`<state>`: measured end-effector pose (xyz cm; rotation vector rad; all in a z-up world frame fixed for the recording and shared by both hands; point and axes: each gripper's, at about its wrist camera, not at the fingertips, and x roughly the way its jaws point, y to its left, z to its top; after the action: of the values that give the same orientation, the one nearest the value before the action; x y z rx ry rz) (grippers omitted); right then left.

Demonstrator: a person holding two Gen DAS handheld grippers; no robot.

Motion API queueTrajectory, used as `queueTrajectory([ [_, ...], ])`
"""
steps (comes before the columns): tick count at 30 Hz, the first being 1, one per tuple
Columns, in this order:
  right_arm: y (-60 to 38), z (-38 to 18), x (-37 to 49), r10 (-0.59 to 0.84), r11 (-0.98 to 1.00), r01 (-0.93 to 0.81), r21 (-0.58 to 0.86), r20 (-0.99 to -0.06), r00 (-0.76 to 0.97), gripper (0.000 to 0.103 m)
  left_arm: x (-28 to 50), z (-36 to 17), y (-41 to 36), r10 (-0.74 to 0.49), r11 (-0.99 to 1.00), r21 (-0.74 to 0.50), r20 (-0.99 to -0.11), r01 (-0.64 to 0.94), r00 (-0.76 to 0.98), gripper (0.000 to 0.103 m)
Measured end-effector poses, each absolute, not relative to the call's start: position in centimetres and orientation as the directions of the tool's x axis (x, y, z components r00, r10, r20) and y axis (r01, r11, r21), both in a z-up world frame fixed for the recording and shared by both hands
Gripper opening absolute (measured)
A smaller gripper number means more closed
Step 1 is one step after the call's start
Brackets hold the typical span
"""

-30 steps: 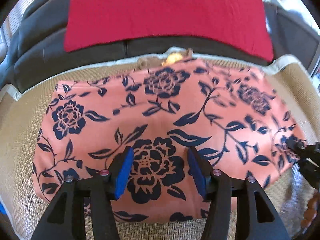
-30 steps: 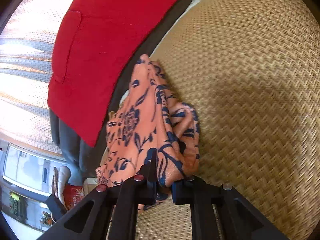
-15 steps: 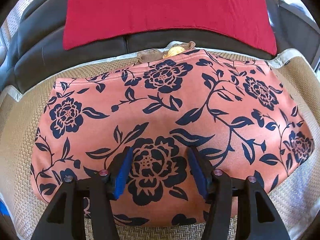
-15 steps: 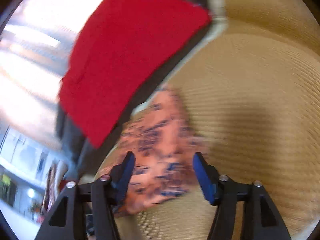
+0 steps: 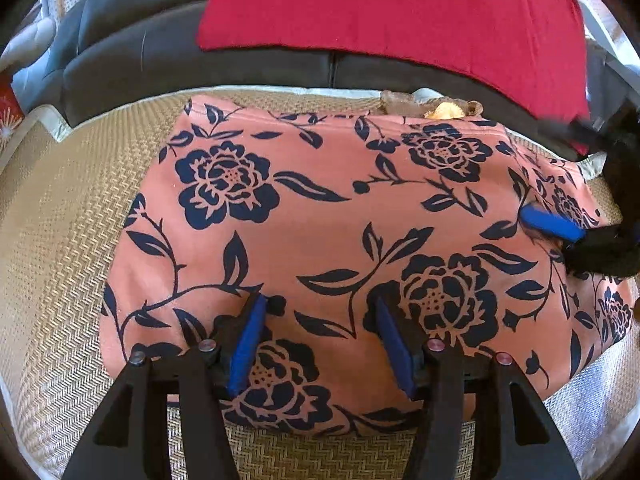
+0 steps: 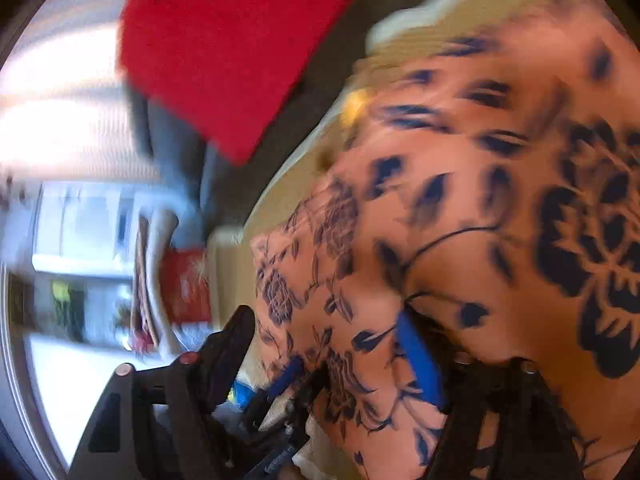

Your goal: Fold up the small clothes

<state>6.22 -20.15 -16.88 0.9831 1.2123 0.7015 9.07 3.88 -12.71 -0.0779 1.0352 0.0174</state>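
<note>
A salmon-pink garment with dark blue flowers [image 5: 340,232] lies spread flat on a woven straw mat [image 5: 52,248]. My left gripper [image 5: 320,336] is open and hovers over the garment's near edge, holding nothing. My right gripper [image 5: 560,232] reaches in over the garment's right side in the left wrist view; one blue pad shows there. In the blurred right wrist view the right gripper [image 6: 332,344] is open, with the garment [image 6: 500,220] filling the space before and between its fingers.
A red cloth [image 5: 400,12] hangs over the dark sofa back [image 5: 140,48] behind the mat. A small brown and yellow item [image 5: 432,109] lies at the garment's far edge. A red box [image 5: 8,104] stands at far left.
My right gripper let go of the bunched garment, opened, and swung back over the garment's right side. The garment now lies flat. My left gripper shifted left along the near edge.
</note>
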Motion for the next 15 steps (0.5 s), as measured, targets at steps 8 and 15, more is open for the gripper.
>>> queueTrajectory([
  [8,-21.0,-16.5,10.6,0.776,0.574,0.066,0.816,-0.568,0.274,0.085,9.2,-13.1,3.4,-0.01,0.998,-0.038,-0.863,-0.044,0.505,0.06],
  [15,-23.7,-16.3,11.2,0.718,0.621,0.087,0.779,-0.61,0.335,0.09,9.3,-12.8,3.4,-0.014,0.998,-0.04,-0.867,-0.042,0.498,0.06],
])
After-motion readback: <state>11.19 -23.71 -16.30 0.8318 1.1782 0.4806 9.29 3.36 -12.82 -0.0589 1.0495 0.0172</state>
